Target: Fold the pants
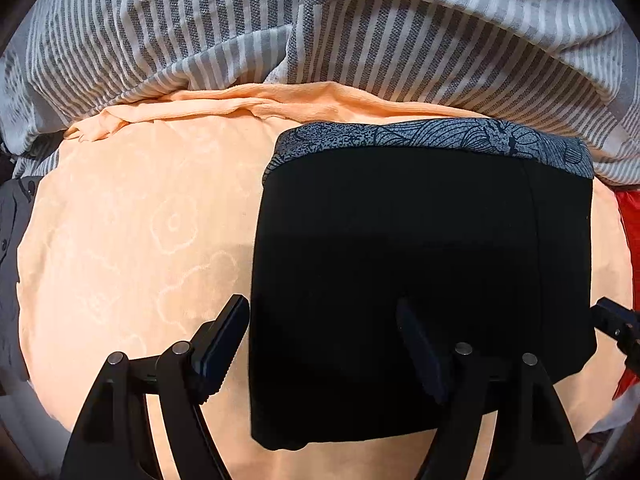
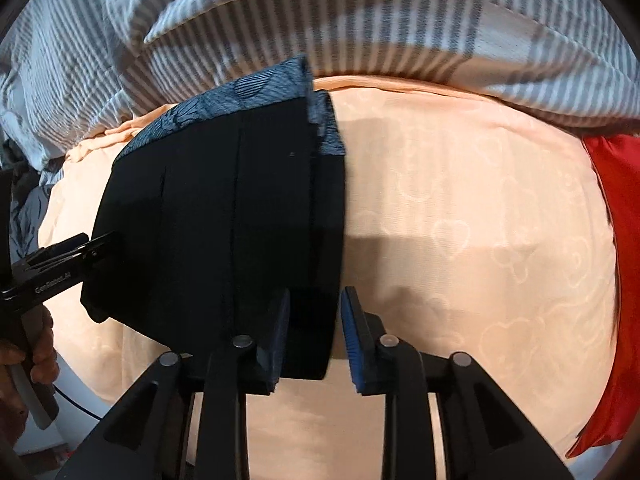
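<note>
We see a bed covered by a peach sheet (image 1: 132, 216) with a faint pattern of hearts and flowers woven in. Along its far side lies a bunched grey-and-white striped blanket (image 1: 248, 28). A red cloth (image 2: 616, 208) shows at the bed's right edge, and some dark grey cloth (image 1: 12, 264) at its left edge. Little of the room beyond can be made out.

One pair of black pants (image 1: 420, 264) lies on the sheet, folded into a compact rectangle, with a grey patterned band (image 1: 432, 138) along its far edge, just beside the blanket.

There are two grippers. The left gripper (image 1: 324, 344) points down over the near left part of the pants, jaws released and wide: one finger over the sheet just left of the pants' edge, the other over the black cloth. The right gripper (image 2: 314, 336) has its jaws parted at the pants' near right edge; the edge sits between them, and the right pad stands clear of the cloth. A hand (image 2: 28, 356) holds the left gripper's handle.
</note>
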Available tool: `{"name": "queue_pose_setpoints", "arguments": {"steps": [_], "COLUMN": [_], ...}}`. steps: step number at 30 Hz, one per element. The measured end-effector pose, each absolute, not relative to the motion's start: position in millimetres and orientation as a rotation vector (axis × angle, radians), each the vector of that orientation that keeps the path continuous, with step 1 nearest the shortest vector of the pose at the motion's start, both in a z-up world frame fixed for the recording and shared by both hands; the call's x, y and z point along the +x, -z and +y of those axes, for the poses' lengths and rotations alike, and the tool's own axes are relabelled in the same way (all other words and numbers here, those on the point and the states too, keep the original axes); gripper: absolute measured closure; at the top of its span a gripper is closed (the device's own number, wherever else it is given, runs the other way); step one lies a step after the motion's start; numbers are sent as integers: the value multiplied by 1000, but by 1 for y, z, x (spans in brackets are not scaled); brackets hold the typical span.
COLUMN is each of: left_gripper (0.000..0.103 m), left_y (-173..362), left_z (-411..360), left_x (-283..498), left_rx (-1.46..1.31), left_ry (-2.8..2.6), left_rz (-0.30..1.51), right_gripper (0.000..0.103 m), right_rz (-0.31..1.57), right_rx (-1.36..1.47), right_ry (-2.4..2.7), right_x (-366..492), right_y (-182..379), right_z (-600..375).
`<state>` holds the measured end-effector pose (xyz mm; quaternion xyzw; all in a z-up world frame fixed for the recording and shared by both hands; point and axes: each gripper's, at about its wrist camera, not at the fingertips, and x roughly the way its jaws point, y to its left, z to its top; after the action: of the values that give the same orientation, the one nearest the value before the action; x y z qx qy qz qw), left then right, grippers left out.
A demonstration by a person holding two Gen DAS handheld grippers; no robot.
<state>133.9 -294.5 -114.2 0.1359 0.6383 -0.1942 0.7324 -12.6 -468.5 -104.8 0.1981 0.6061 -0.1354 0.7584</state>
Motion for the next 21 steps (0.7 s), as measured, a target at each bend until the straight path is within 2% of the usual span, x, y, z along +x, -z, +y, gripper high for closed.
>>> {"name": "queue_pose_setpoints", "arguments": {"steps": [4, 5, 7, 9, 10, 21], "left_gripper": [26, 26, 26, 26, 26, 26], "left_y": [110, 110, 112, 119, 124, 174], "left_z": [-287, -283, -278, -273, -270, -248], "left_x": [141, 147, 157, 170, 176, 208], "left_rx": [270, 238, 186, 118, 78, -143], "left_ry": [457, 468, 490, 522, 540, 758], "left_rz": [1410, 1425, 1456, 1509, 1536, 1694], "right_gripper": [73, 68, 51, 28, 24, 22], "right_rz": [1303, 1293, 1264, 1226, 1213, 1205], "right_rx": [446, 458, 509, 557, 574, 902], "right_ry": [275, 266, 232, 202, 184, -62], "right_x": [-15, -16, -18, -16, -14, 1], "right_y": [99, 98, 95, 94, 94, 155], "right_z": [-475, -478, -487, -497, -502, -539]}}
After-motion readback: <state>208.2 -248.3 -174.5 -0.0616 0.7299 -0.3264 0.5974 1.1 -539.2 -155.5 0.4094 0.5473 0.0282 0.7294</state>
